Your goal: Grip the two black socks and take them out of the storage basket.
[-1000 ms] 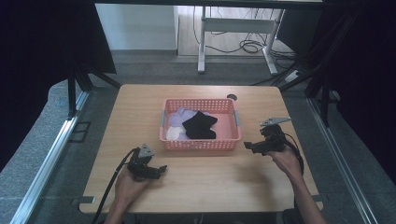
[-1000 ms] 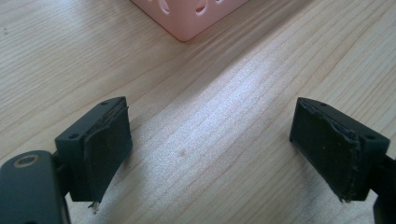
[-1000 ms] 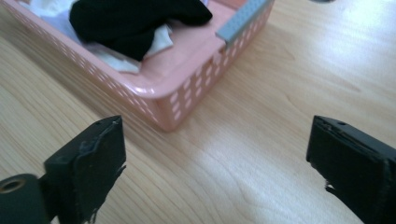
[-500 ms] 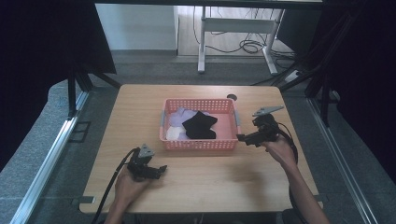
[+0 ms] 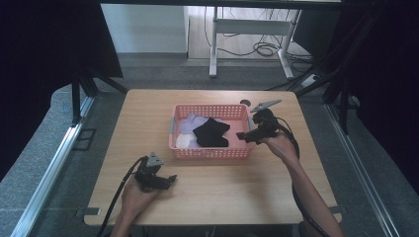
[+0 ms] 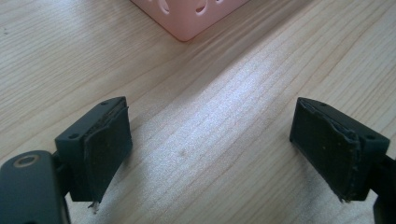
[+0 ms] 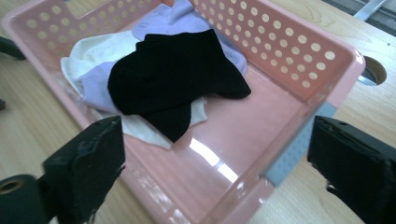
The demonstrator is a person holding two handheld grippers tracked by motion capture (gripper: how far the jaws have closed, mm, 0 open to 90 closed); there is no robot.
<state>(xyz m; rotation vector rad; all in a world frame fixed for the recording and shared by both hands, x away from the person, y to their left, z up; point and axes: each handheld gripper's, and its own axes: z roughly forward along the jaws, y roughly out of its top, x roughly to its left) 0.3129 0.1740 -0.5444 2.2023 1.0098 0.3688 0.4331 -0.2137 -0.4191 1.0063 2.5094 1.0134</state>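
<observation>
A pink basket (image 5: 211,153) sits at the centre of the wooden table (image 5: 148,108), holding a black sock (image 7: 177,74) on top of pale cloths (image 7: 100,81). The right gripper (image 5: 247,136), jaws apart, hovers at the basket's right edge. The left gripper (image 5: 168,180), jaws apart, rests lower left on the table.

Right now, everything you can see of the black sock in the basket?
The black sock is a short knitted fabric piece, matte, crumpled and folded over itself. It lies on top of the pile, over a lilac cloth and a cream cloth, inside the pink perforated plastic basket. The right gripper is open, jaws wide apart near the basket's rim, not touching the sock.
</observation>
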